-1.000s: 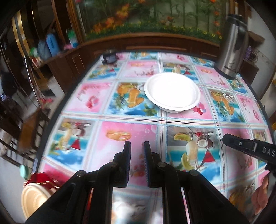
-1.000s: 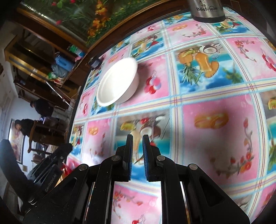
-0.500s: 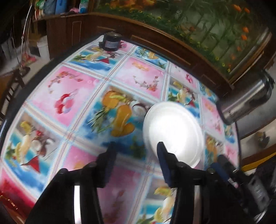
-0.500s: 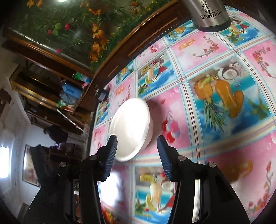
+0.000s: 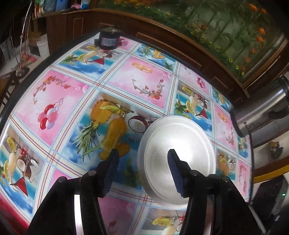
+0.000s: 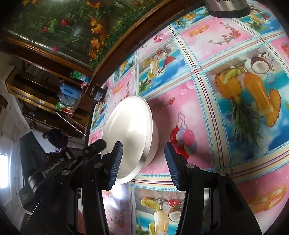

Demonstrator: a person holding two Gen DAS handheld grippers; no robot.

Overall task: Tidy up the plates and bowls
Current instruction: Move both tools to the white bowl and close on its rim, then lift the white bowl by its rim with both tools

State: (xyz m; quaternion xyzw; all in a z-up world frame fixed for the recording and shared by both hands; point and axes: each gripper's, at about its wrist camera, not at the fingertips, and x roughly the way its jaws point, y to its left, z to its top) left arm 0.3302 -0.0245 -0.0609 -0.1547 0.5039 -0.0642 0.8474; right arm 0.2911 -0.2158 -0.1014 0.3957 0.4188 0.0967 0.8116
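Observation:
A white plate (image 5: 178, 159) rests on top of a white bowl (image 6: 153, 142) on the patterned tablecloth. My left gripper (image 5: 142, 170) is open, its jaws straddling the plate's left rim from just above. My right gripper (image 6: 143, 160) is open, its jaws on either side of the plate's near rim (image 6: 133, 137) and the bowl. The left gripper's body (image 6: 66, 159) shows at the left of the right wrist view. Neither gripper holds anything.
A steel thermos (image 5: 261, 112) stands at the table's right; its base shows in the right wrist view (image 6: 227, 7). A small black jar (image 5: 108, 39) sits at the far edge. A wooden cabinet with a flower panel (image 5: 198, 27) runs behind the table.
Both grippers opened from shut and moved forward to the plate and bowl, which now sit between the jaws of each.

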